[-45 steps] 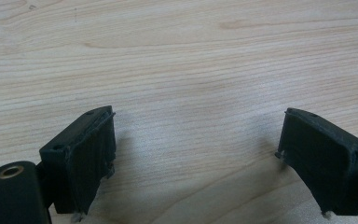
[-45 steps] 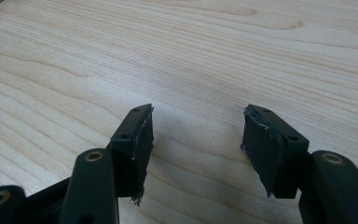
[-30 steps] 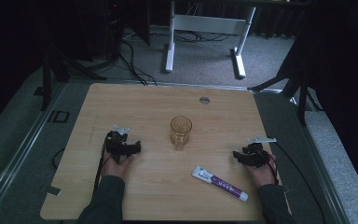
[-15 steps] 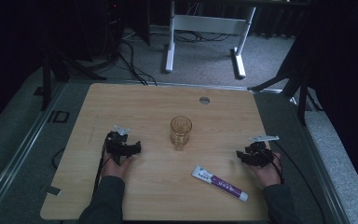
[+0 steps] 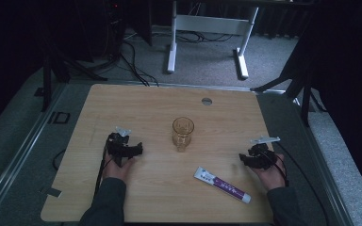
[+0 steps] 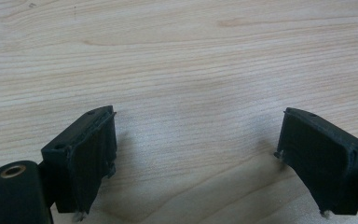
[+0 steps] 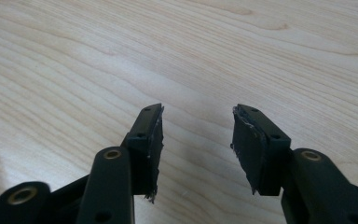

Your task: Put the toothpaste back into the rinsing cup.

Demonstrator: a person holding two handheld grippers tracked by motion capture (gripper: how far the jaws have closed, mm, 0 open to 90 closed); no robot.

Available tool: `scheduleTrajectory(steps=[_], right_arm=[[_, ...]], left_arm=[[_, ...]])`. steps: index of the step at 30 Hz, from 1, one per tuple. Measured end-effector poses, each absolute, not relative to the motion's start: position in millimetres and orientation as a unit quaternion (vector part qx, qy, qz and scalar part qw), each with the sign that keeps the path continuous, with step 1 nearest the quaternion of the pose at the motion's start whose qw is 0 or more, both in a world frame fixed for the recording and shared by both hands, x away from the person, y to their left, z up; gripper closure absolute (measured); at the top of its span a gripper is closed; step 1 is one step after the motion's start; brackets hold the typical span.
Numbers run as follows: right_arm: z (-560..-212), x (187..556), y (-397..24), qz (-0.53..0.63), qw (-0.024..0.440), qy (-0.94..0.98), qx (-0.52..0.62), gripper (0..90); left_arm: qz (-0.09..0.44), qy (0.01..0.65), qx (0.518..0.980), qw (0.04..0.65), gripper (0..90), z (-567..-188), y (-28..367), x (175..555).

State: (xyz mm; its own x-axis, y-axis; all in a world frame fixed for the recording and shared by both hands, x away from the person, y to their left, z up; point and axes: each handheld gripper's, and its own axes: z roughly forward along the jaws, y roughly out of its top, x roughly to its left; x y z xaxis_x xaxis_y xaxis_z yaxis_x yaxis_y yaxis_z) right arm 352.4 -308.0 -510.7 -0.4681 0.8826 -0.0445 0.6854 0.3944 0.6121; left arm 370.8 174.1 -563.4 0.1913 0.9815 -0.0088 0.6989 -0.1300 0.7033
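Note:
An amber drinking glass (image 5: 183,133) stands upright near the middle of the wooden table (image 5: 146,103). A white and purple toothpaste tube (image 5: 222,184) lies flat near the front edge, to the right of centre. My left gripper (image 5: 134,149) rests left of the glass, open wide over bare wood (image 6: 196,126). To the right of the tube, my right gripper (image 5: 247,159) is open. Its jaws have just been closing and stand narrower than the left's, with only wood between them (image 7: 197,116).
A round grommet hole (image 5: 207,100) sits in the tabletop near the far edge. Beyond the table, a white desk frame (image 5: 207,28) and cables lie on grey carpet. Dark curtains hang at both sides.
My right gripper has shifted slightly toward the table's right edge. The left hand, the glass and the tube have stayed where they were.

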Motion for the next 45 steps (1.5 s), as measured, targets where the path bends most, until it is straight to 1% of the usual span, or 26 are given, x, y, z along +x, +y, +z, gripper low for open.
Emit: scheduleTrajectory(steps=[16, 29, 33, 45], right_arm=[[-499.8, 344.2, -300.3, 0.262, 0.187, 0.829, 0.457, 54.1], [-490.9, 339.5, -293.7, 0.259, 0.179, 0.841, 0.439, 54.1], [-490.5, 339.1, -293.2, 0.255, 0.18, 0.843, 0.438, 54.3], [-491.9, 335.8, -290.5, 0.247, 0.166, 0.853, 0.428, 54.6]], left_arm=[[0.239, 0.589, 0.713, 0.296, 11.9, -563.4, 174.1, 370.8], [0.239, 0.589, 0.713, 0.296, 11.9, -563.4, 174.1, 370.8], [0.239, 0.589, 0.713, 0.296, 11.9, -563.4, 174.1, 370.8], [0.239, 0.59, 0.713, 0.296, 11.9, -563.4, 174.1, 370.8]])
